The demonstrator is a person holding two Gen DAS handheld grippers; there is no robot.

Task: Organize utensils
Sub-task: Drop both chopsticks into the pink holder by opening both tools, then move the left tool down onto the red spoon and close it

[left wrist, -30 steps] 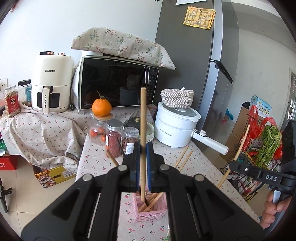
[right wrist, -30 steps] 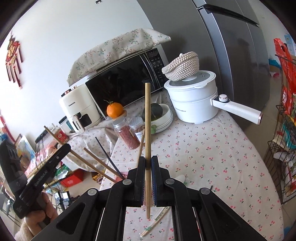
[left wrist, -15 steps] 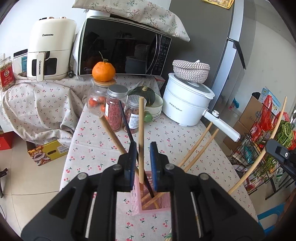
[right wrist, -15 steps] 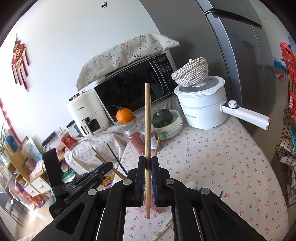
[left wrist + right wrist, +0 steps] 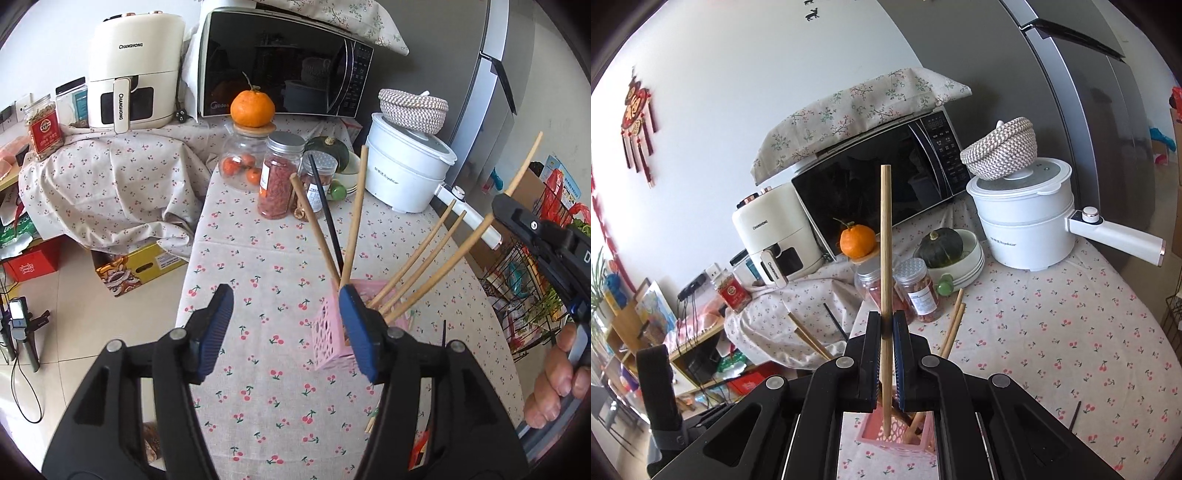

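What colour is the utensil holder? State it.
Pink utensil holder, with lattice-cut sides; clearest in the left wrist view.

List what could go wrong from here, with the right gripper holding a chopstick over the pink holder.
1. The pink holder looks small and light, and its chopsticks lean far outward; a knock from the incoming chopstick could tip it.
2. The right gripper pinches that chopstick near its lower part, so the tall upper end could pivot and miss the opening.
3. The left gripper, jaws just opened and empty, sits right beside the holder and could bump it.
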